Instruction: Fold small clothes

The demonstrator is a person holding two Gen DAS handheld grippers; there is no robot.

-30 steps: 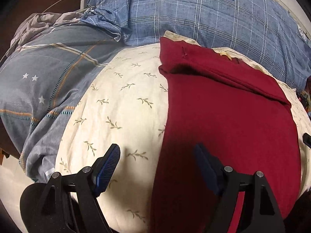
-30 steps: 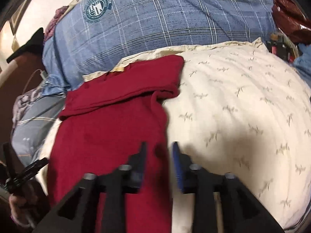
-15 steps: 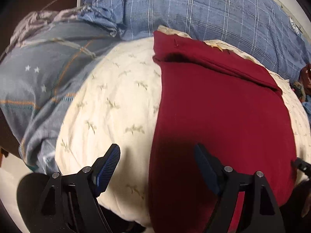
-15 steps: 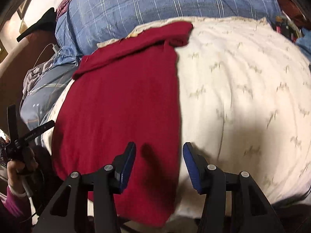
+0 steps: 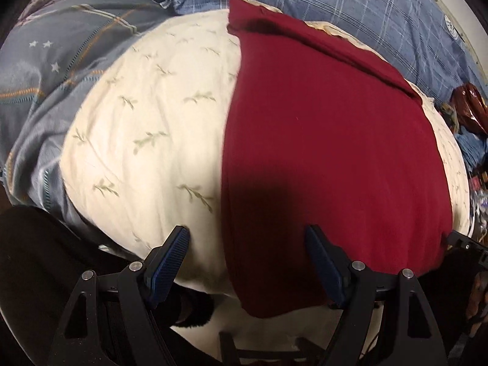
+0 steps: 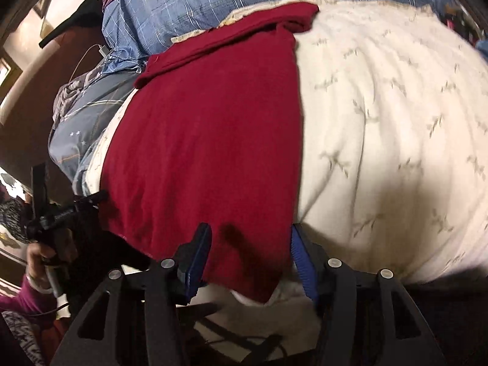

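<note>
garment: red cloth flat on cream pillow, frame centre | my left claw wide, empty | my right claw half-spread, empty | feel: soft, limp, light | grip: lower corners

No legible text; round emblem on blue plaid bedding, unreadable.

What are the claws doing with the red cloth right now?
Left claw open, right claw open, both at near edge of red cloth. Cloth flat on cream quilt, far end folded. Nothing in the way.
</note>
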